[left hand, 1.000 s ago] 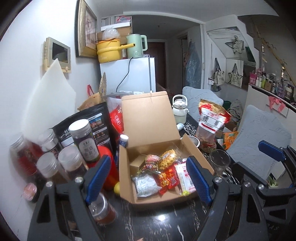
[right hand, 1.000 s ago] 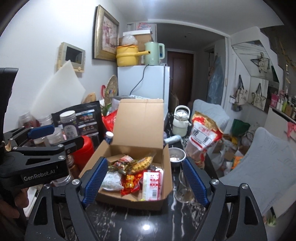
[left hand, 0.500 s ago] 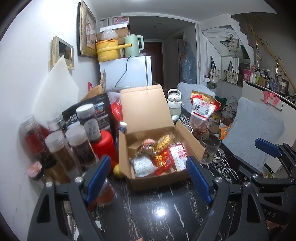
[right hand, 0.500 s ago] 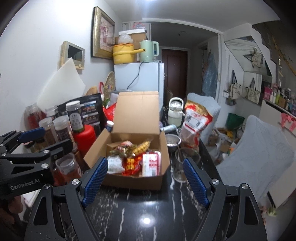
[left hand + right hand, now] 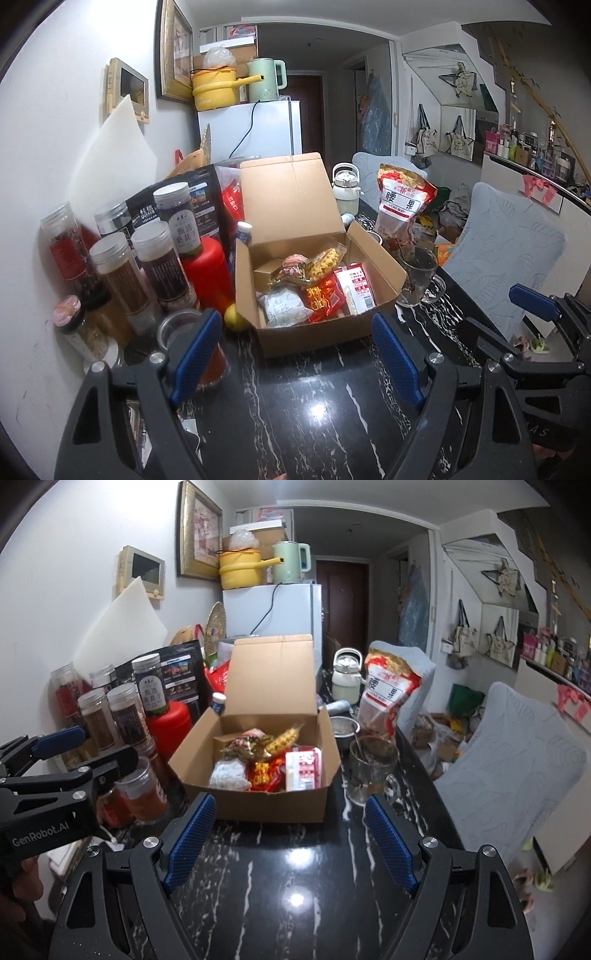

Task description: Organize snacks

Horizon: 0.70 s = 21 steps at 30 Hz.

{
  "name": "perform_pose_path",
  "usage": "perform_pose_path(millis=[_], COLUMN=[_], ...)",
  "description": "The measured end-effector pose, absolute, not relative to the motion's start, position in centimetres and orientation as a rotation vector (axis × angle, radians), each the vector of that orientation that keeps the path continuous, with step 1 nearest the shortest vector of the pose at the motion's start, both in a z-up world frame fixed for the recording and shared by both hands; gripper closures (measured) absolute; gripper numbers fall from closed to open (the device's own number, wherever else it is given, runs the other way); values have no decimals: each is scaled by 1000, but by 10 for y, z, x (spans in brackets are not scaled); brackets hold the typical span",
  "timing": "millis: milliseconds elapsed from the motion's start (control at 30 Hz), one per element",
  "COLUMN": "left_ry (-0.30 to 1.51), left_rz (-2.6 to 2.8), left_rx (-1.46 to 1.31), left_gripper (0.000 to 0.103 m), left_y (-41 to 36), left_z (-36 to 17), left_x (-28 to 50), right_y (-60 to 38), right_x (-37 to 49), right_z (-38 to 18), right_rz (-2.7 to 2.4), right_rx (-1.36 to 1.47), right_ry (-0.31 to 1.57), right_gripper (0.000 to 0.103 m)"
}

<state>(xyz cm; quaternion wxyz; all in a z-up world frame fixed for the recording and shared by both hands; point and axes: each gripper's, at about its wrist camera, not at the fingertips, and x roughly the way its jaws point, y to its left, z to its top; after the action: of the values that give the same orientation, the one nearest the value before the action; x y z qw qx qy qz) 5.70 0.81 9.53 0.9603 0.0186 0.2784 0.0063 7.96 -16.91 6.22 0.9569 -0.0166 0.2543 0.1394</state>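
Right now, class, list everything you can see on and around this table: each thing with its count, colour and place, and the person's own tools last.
box: one, brown cardboard, lid up, table centre
snack packets: several, red, white, yellow, inside box
jars: several, clear with pale lids, left of box
red bottle: one, between jars and box
lemon: one, yellow, at box's left corner
glass mug: one, clear, right of box
nut bag: one, red and white, behind mug
kettle: one, cream, behind box
table: one, black marble
left gripper: fingers open, empty
right gripper: fingers open, empty
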Motion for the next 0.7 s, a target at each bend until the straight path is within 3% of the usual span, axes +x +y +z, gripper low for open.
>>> perform_pose_path(millis=[700], left_ry=[592], left_rz=[-24], left_rx=[32], left_gripper=[19], left_y=[3], left_z=[89], left_x=[53], right_y=[-170], right_x=[75], right_z=[61], right_rz=[272], right_rx=[-39], right_ry=[524], right_gripper=[19])
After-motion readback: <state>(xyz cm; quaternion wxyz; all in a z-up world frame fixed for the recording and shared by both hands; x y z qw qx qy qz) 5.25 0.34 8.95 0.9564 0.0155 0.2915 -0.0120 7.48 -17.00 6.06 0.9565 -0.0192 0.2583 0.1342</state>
